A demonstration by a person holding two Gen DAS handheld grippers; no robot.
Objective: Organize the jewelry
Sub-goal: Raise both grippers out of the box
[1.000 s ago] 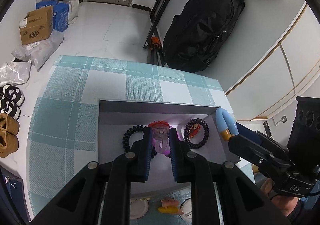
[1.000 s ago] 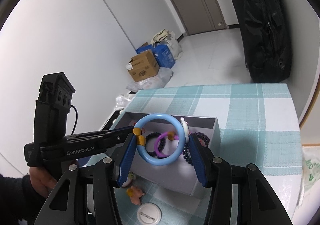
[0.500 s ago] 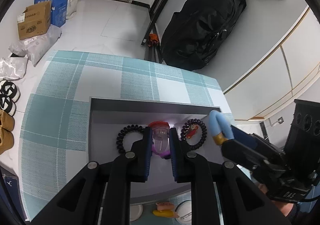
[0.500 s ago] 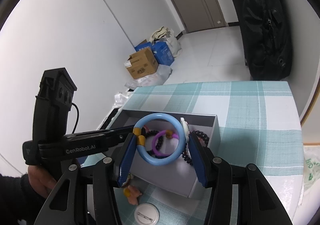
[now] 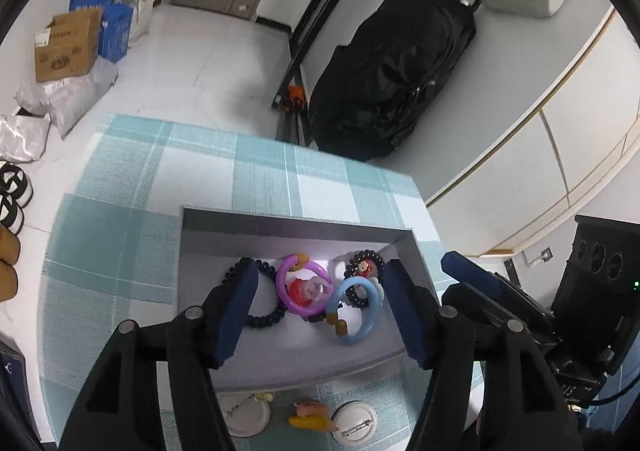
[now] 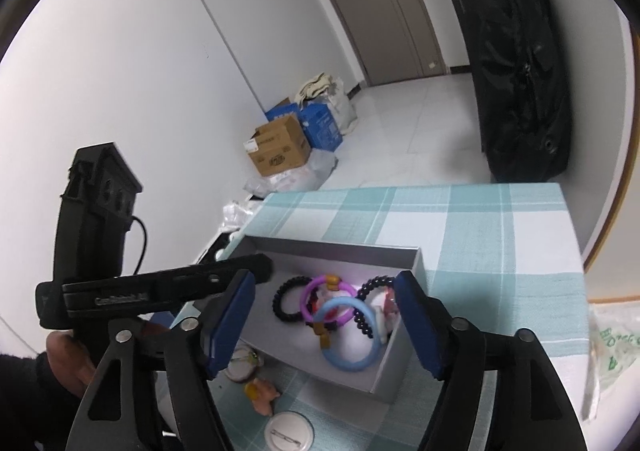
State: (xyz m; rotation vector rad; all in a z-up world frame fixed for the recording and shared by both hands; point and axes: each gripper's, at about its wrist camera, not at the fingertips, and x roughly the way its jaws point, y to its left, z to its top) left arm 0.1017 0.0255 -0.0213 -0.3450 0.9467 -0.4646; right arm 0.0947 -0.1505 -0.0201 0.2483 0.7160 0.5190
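Both grippers just let go. Our left gripper (image 5: 320,307) had the purple plastic ring bracelet (image 5: 304,287) pinched; now its jaws are opening and nothing is pressed between them. Our right gripper (image 6: 326,315) carried the light-blue plastic ring bracelet (image 6: 348,335); its jaws are opening too, and that ring lies loose in the shallow grey cardboard box (image 5: 296,229), leaning on the purple one. So we judge two more pieces filed, both grippers free.

Count inside the box: one purple ring, one blue ring, two dark beaded bracelets (image 5: 260,315), plus a small red-and-clear charm (image 5: 306,289) sitting within the purple ring; other bits there are too small to tell.

Left on the teal checked bench (image 5: 120,251), just in front of the box: two round white pin badges (image 5: 354,425) and one small yellow-pink figurine (image 5: 314,417).
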